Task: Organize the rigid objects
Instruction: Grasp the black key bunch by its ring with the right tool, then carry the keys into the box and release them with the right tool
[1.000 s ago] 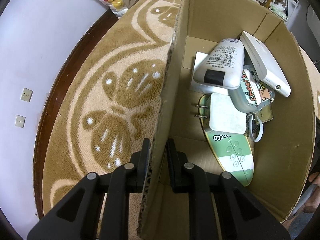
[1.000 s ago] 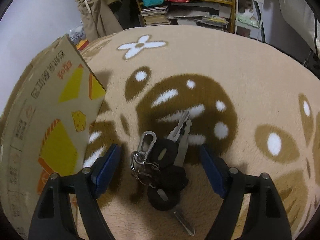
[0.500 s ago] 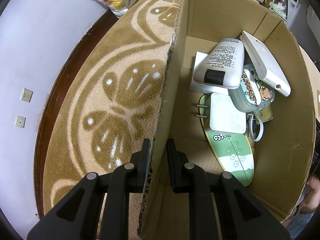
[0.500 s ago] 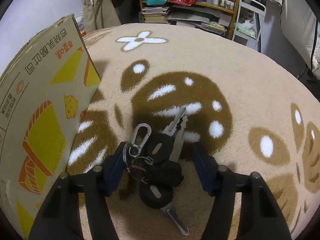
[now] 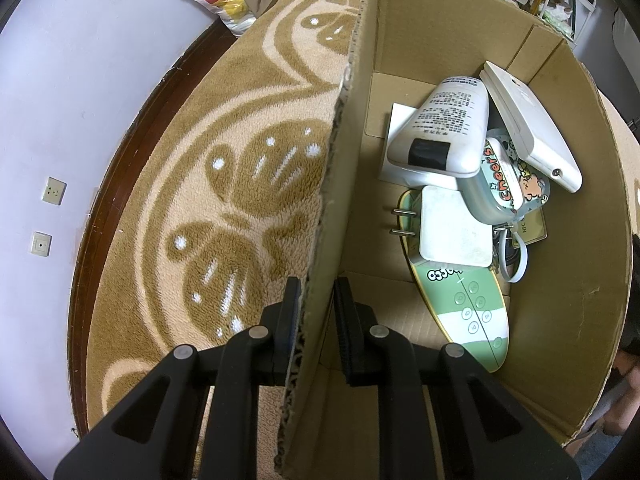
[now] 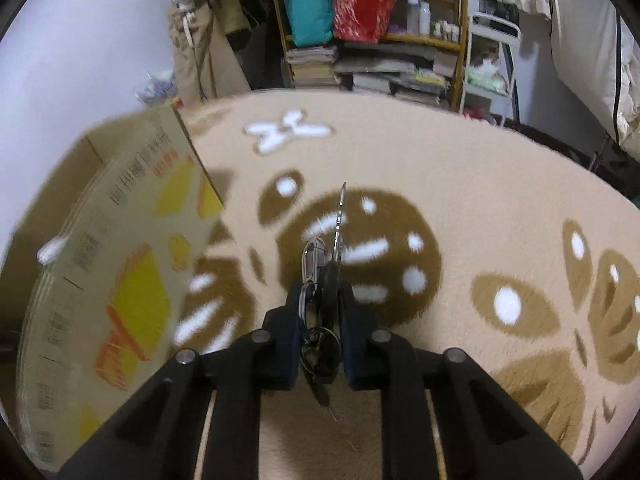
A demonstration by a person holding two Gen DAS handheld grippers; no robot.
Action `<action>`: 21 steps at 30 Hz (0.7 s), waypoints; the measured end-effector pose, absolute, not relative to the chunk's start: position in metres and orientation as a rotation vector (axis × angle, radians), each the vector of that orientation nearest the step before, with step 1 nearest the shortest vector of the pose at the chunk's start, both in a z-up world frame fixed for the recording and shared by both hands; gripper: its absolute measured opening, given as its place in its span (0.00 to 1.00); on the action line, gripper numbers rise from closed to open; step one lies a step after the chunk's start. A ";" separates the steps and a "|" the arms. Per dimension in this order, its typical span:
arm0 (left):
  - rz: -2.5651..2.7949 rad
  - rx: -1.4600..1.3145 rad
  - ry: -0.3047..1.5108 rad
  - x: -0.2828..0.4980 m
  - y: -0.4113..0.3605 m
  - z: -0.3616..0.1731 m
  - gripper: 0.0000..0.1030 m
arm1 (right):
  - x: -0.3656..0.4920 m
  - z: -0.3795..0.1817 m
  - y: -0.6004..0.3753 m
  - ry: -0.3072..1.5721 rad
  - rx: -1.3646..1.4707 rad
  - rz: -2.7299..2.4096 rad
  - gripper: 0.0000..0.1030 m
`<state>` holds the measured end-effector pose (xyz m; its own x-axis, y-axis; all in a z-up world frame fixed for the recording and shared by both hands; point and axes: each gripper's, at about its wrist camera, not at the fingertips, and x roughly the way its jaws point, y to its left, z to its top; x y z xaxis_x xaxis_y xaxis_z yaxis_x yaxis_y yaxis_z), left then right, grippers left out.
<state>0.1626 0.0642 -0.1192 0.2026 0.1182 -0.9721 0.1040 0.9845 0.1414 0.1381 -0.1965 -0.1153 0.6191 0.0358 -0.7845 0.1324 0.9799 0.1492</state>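
Your cardboard box (image 5: 440, 40) sits on the patterned rug (image 5: 200, 160) and already holds a small pile: a white bottle (image 5: 444, 128) with a black cap lies across a flat white card (image 5: 396, 128), a slim white device (image 5: 528, 124) leans against the bottle's far side, and a cartoon-printed case (image 5: 508, 176) is tucked just below both. Nearer you, a white plug adapter (image 5: 452, 228) (its two metal prongs point toward the box's left wall) rests on a green and white oval remote (image 5: 468, 308), with a yellowish card (image 5: 532, 228) partly hidden under the case. Your left gripper (image 5: 316, 312) straddles the box's near wall, one finger outside over the rug and one inside, pinched narrow on the cardboard. Your right gripper (image 6: 320, 304) is clamped tight on the bunch of keys (image 6: 324, 276), held above the rug just to the right of the box's printed outer side (image 6: 120, 260); one key blade and the carabiner stick out forward past the fingertips, and the dark fobs hang between the fingers.
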 end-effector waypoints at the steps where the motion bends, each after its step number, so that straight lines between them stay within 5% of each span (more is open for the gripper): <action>1: 0.010 0.190 1.369 0.163 0.064 -0.119 0.16 | 0.139 -0.107 -0.194 0.885 0.198 -0.043 0.17; 21: 0.009 0.190 1.371 0.163 0.064 -0.118 0.16 | 0.138 -0.015 -0.112 0.662 0.273 0.241 0.18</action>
